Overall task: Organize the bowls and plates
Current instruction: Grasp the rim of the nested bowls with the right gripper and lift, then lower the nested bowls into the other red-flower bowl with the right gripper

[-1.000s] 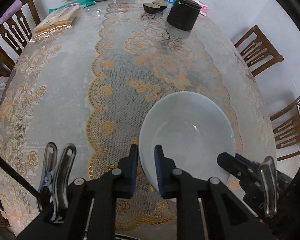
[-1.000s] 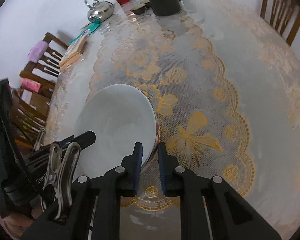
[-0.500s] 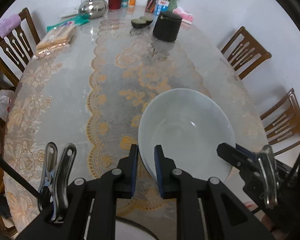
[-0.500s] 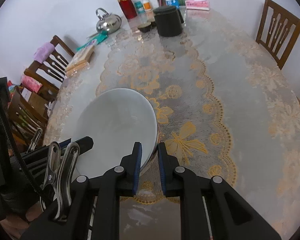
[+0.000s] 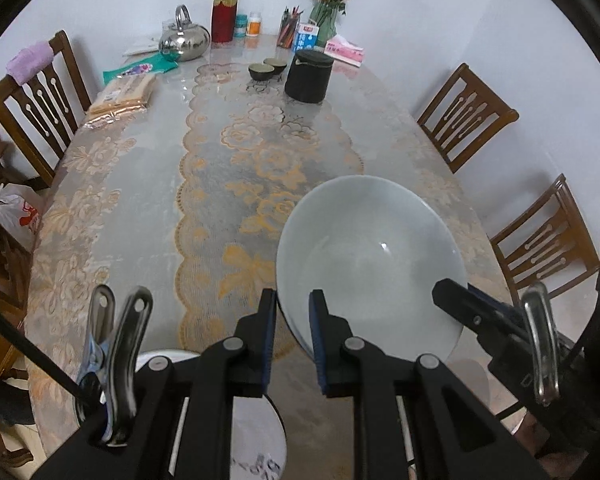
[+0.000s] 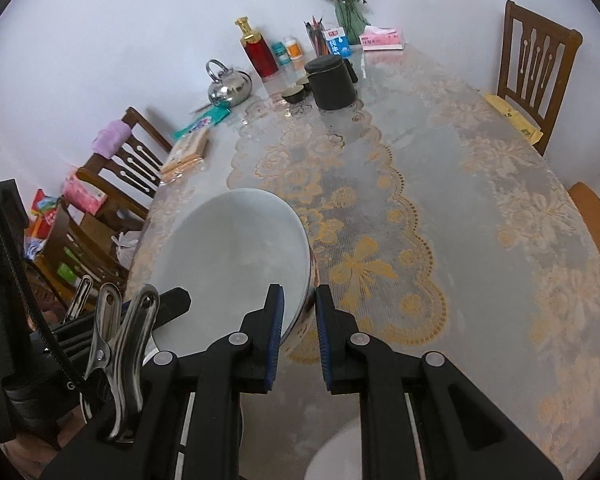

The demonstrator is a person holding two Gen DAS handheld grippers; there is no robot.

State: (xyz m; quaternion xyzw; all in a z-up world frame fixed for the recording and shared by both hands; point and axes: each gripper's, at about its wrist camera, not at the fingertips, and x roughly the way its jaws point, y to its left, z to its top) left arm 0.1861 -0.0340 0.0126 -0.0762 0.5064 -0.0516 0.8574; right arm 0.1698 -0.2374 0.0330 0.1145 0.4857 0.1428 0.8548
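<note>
My left gripper [image 5: 293, 312] has its jaws clamped on the near left rim of the large white bowl [image 5: 370, 258]; my right gripper [image 6: 300, 312] pinches the opposite rim of that same bowl, its jaws closed on the edge, so the bowl hangs between the two tools above the table [image 5: 140, 208], clear of the lace cloth [image 5: 260, 168]; under my left gripper I see part of a white plate [image 5: 256, 436] at the table's near edge, mostly hidden by the tool, and a pale rounded shape shows low in the right view, too cut off to name; far down the table stand a black canister [image 5: 309, 76], two small dark bowls [image 5: 267, 69], a steel kettle [image 5: 184, 42] and a red bottle [image 5: 223, 16]; wooden chairs [image 5: 466, 114] line both sides.
</note>
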